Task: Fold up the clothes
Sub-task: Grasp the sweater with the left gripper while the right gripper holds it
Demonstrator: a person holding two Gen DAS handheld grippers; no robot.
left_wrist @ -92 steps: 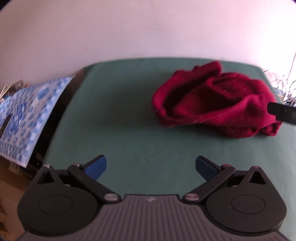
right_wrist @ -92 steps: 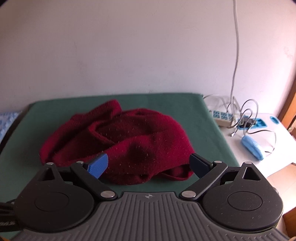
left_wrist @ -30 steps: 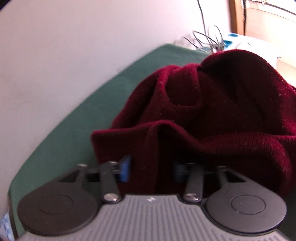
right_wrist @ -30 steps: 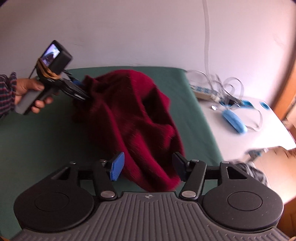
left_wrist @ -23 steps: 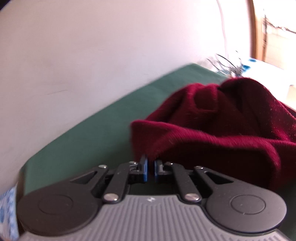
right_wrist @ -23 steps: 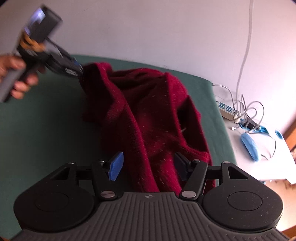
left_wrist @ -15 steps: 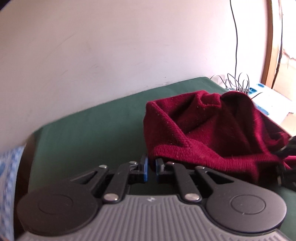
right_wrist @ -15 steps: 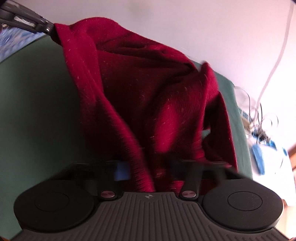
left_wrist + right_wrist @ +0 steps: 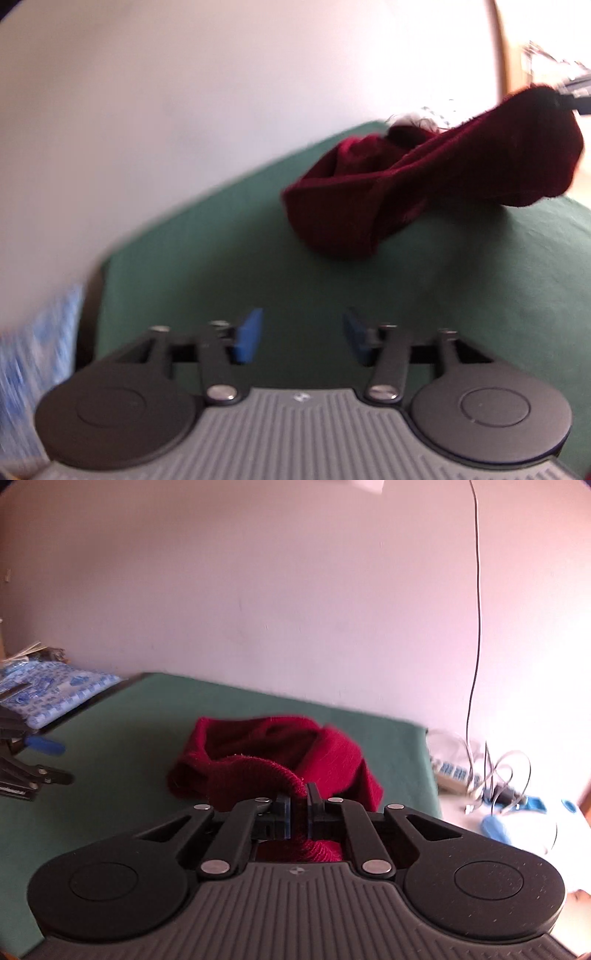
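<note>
A dark red knitted garment (image 9: 273, 760) lies bunched on the green table (image 9: 122, 731). My right gripper (image 9: 299, 808) is shut on a ribbed edge of it and holds that edge lifted above the heap. In the left wrist view the garment (image 9: 424, 184) stretches from the table up to the right gripper (image 9: 570, 98) at the top right. My left gripper (image 9: 301, 339) is open and empty, low over bare green cloth, well short of the garment. It also shows at the left edge of the right wrist view (image 9: 33, 764).
A blue patterned cloth (image 9: 55, 694) lies beyond the table's left edge. A power strip with tangled cables (image 9: 480, 775) and a blue object (image 9: 498, 829) sit on a white surface at the right. A white wall stands right behind the table.
My left gripper has let go of the garment, opened and pulled back to the left. My right gripper has shut on the garment's edge and lifted it.
</note>
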